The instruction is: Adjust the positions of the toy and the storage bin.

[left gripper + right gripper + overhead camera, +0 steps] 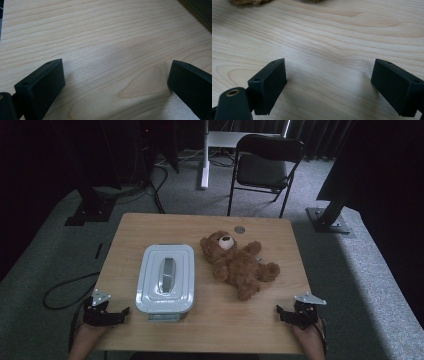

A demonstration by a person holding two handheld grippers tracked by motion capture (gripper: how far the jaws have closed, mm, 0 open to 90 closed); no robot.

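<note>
A brown teddy bear (239, 263) lies on its back right of centre on the wooden table (270, 231). Left of it stands a white box with a closed lid and a grey handle (165, 278). My left gripper (122, 313) rests at the table's near left edge, pointing toward the box. Its jaws (116, 75) stand open over bare wood. At the near right edge my right gripper (281, 312) points left, jaws open (329, 75) with nothing between them. Bits of the bear's fur (249, 2) show at the top of the right gripper view.
A small round grey disc (239, 229) lies near the table's far edge behind the bear. A black folding chair (265, 167) stands on the carpet beyond the table. A black cable (65, 292) loops on the floor at the left.
</note>
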